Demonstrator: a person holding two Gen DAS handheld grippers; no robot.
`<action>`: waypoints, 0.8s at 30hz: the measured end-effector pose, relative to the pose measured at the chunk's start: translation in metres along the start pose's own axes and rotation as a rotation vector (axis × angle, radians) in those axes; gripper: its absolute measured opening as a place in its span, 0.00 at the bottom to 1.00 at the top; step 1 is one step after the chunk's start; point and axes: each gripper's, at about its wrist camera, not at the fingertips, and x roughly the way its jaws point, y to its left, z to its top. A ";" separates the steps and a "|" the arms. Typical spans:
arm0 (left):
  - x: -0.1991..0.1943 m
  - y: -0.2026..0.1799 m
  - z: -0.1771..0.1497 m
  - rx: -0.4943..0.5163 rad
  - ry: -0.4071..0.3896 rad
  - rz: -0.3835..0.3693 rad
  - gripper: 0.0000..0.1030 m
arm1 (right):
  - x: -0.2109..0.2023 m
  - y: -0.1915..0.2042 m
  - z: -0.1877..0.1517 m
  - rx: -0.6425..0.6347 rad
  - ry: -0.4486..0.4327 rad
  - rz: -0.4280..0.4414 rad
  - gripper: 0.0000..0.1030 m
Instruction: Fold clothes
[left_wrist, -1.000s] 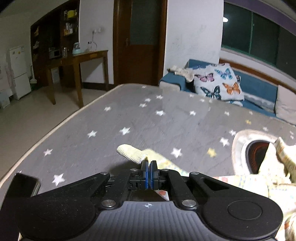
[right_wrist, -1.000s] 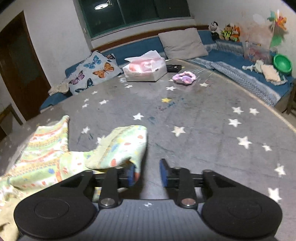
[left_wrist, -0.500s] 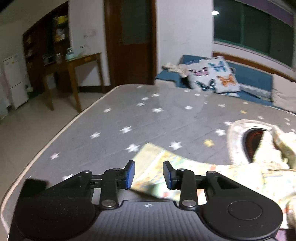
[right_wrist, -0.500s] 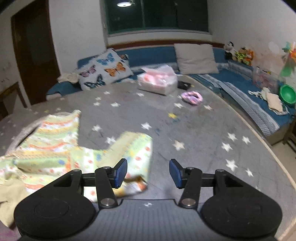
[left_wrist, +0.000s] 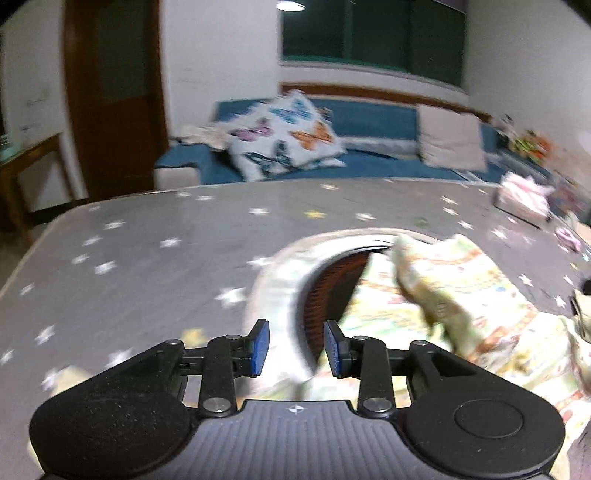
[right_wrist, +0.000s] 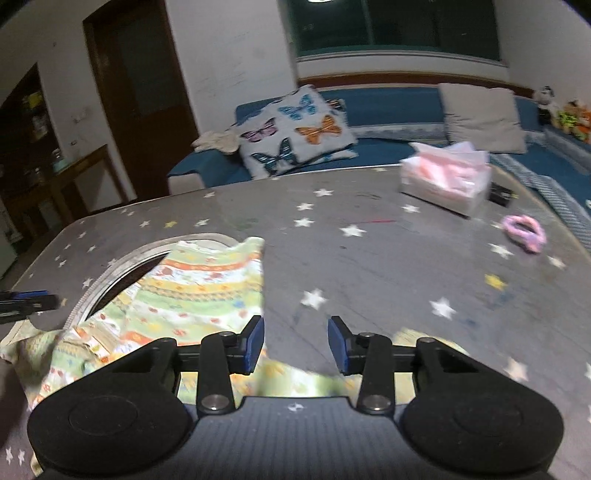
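Plainly between grips, left gripper (left_wrist: 295, 347) and right gripper (right_wrist: 296, 341) both gape wide, holding nothing, above the rumpled pastel-printed cotton garment (right_wrist: 195, 295) spread partly over the grey star-patterned table's (right_wrist: 369, 266) round hole (left_wrist: 332, 280), so either needs a hem; beyond, open tabletop.

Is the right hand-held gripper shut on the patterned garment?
No, the right hand-held gripper stands open, bare tabletop showing between its fingers, the patterned garment lying beside it.
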 end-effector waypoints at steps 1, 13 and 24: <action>0.010 -0.007 0.004 0.015 0.014 -0.014 0.33 | 0.007 0.002 0.003 -0.004 0.006 0.008 0.35; 0.101 -0.043 0.035 0.132 0.082 -0.078 0.33 | 0.091 0.025 0.040 -0.036 0.067 0.087 0.34; 0.118 -0.044 0.037 0.146 0.076 -0.146 0.33 | 0.142 0.034 0.052 -0.020 0.102 0.114 0.24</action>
